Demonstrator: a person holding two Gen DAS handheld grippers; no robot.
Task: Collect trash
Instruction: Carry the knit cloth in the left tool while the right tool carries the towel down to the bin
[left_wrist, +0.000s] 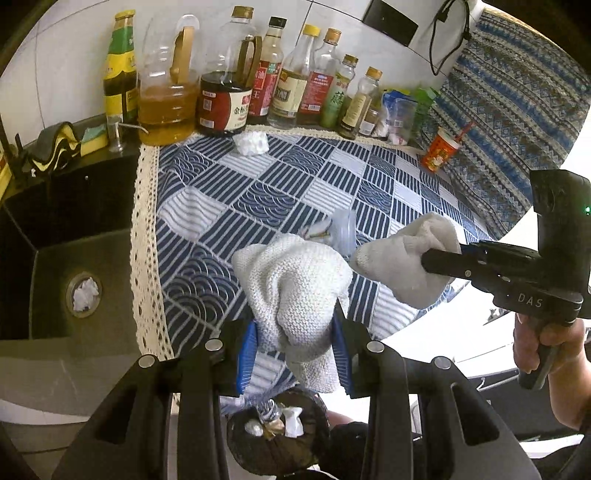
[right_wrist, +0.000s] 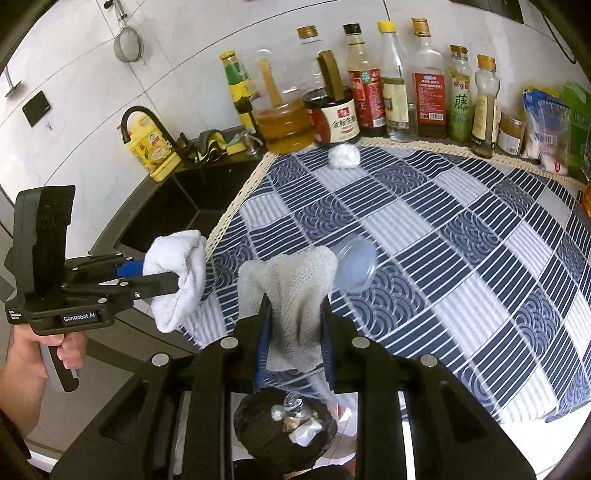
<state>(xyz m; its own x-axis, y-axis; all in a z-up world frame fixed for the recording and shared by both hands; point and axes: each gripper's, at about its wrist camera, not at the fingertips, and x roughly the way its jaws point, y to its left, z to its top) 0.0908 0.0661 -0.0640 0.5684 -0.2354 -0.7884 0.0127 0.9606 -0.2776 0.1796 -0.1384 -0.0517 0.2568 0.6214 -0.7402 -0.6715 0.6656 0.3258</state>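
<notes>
left tongs (left_wrist: 295, 325): clamped on a white knitted cloth (left_wrist: 295, 288) | right tongs (right_wrist: 295, 325): clamped on a second white cloth (right_wrist: 291, 291) | clear plastic cup (right_wrist: 354, 269): lying on the counter (right_wrist: 480, 258), just beyond both cloths | crumpled tissue (right_wrist: 344, 155): seen near the bottles (right_wrist: 428, 81) | trash bin (right_wrist: 284, 432): seen below the counter edge, holding scraps

Two black plastic handheld grippers are seen, each built of angular linkage arms joined by round silver pivot pins. Blue ribbed pads line the inner faces of the fingers. The left gripper (right_wrist: 192, 275) is marked "GenRobot.AI" in white on its base, the right gripper (left_wrist: 406, 258) "DAS", with a small green light on its upright black block. Both finger pairs are wrapped in white knitted cloth covers (left_wrist: 295, 288). Each pistol-style handle is gripped by a bare hand (left_wrist: 543, 343).
</notes>
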